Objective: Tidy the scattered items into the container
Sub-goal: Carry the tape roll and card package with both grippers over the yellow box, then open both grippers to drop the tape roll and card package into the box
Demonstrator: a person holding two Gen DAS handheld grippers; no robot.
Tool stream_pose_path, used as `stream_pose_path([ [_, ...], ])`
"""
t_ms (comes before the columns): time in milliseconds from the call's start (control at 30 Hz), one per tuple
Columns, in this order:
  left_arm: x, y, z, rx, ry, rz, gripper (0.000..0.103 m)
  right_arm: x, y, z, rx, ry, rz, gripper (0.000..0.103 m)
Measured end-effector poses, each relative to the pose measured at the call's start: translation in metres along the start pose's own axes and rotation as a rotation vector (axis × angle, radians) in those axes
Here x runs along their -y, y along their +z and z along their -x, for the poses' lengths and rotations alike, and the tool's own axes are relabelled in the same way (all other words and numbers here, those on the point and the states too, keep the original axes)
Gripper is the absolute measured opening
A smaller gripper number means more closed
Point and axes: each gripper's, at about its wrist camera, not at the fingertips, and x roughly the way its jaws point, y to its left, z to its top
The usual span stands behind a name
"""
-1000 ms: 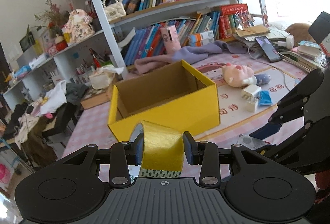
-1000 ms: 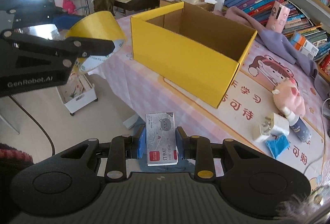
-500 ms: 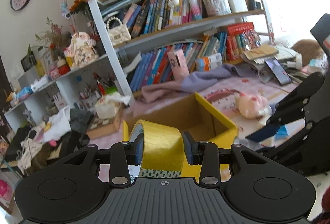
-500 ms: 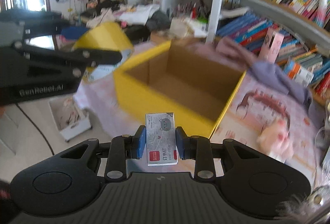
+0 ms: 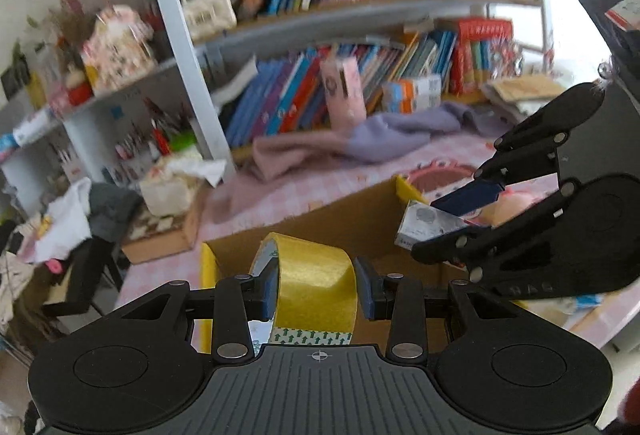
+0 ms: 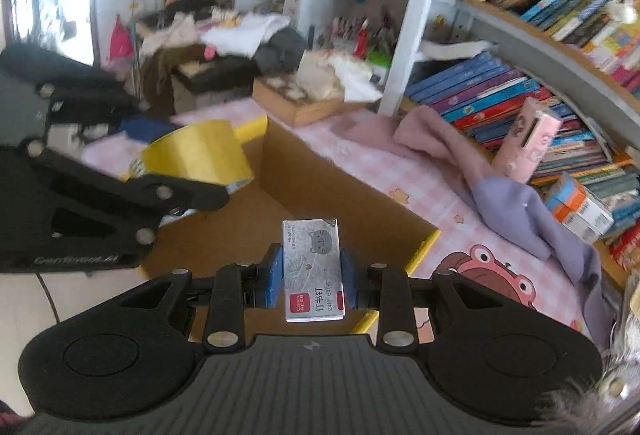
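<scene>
My left gripper (image 5: 316, 285) is shut on a roll of yellow tape (image 5: 316, 283), held over the near left part of the open yellow cardboard box (image 5: 348, 219). My right gripper (image 6: 311, 277) is shut on a small silver staple box (image 6: 313, 267) with a cat drawing, above the box's brown inside (image 6: 344, 203). In the right wrist view the left gripper (image 6: 192, 191) with the tape roll (image 6: 200, 155) hangs at the left over the box. In the left wrist view the right gripper (image 5: 448, 223) with the staple box (image 5: 424, 225) reaches in from the right.
The box stands on a pink checked tablecloth (image 6: 404, 171). Behind it lie a pink and lilac cloth (image 6: 492, 191), a pink carton (image 6: 528, 139) and rows of books (image 5: 320, 103) on shelves. A white shelf post (image 6: 412, 15) rises beyond. A cluttered side table (image 6: 224, 47) stands at the left.
Both grippers have moved forward with their loads, from in front of the yellow box to above its open top. The box now fills the low part of both views.
</scene>
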Motion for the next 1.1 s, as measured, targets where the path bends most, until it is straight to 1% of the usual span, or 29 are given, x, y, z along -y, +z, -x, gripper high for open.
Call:
stream_pose_path([
  [133, -0.006, 0.006, -0.045, -0.089, -0.036, -0.027, 0.037, 0.007, 0.001, -0.046, -0.082, 0.033, 0.085, 0.029],
  [267, -0.001, 0.005, -0.082, -0.193, -0.038, -0.105, 0.037, 0.008, -0.002, -0.084, -0.150, 0.048, 0.157, 0.029],
  [367, 0.003, 0.005, -0.097, -0.230, -0.061, -0.159, 0.037, 0.010, -0.003, -0.105, -0.191, 0.049, 0.186, 0.029],
  [433, 0.007, 0.005, -0.104, -0.241, -0.077, -0.190, 0.039, 0.013, -0.003, -0.113, -0.209, 0.051, 0.179, 0.029],
  [533, 0.005, 0.006, -0.111, -0.251, -0.096, -0.193, 0.042, 0.012, -0.005, -0.118, -0.219, 0.060, 0.169, 0.029],
  [633, 0.003, 0.009, -0.114, -0.233, -0.091, -0.209, 0.042, 0.010, -0.004, -0.120, -0.224, 0.070, 0.121, 0.029],
  [900, -0.004, 0.015, -0.127, -0.227, -0.108, -0.228, 0.042, 0.005, 0.000, -0.122, -0.221, 0.021, 0.101, 0.029],
  [967, -0.006, 0.017, -0.129, -0.227, -0.090, -0.216, 0.049, 0.003, 0.002, -0.121, -0.211, 0.016, 0.087, 0.029],
  [1000, -0.008, 0.018, -0.130, -0.225, -0.077, -0.214, 0.058, 0.003, 0.002, -0.120, -0.205, 0.014, 0.080, 0.030],
  [1033, -0.008, 0.019, -0.129, -0.219, -0.050, -0.216, 0.066, 0.002, 0.003, -0.119, -0.197, 0.009, 0.078, 0.034],
  [1067, -0.008, 0.019, -0.128, -0.211, -0.026, -0.220, 0.070, 0.002, 0.003, -0.117, -0.184, 0.007, 0.085, 0.044],
  [1100, -0.009, 0.020, -0.125, -0.201, -0.011, -0.223, 0.079, 0.001, 0.002, -0.114, -0.163, 0.009, 0.092, 0.062],
])
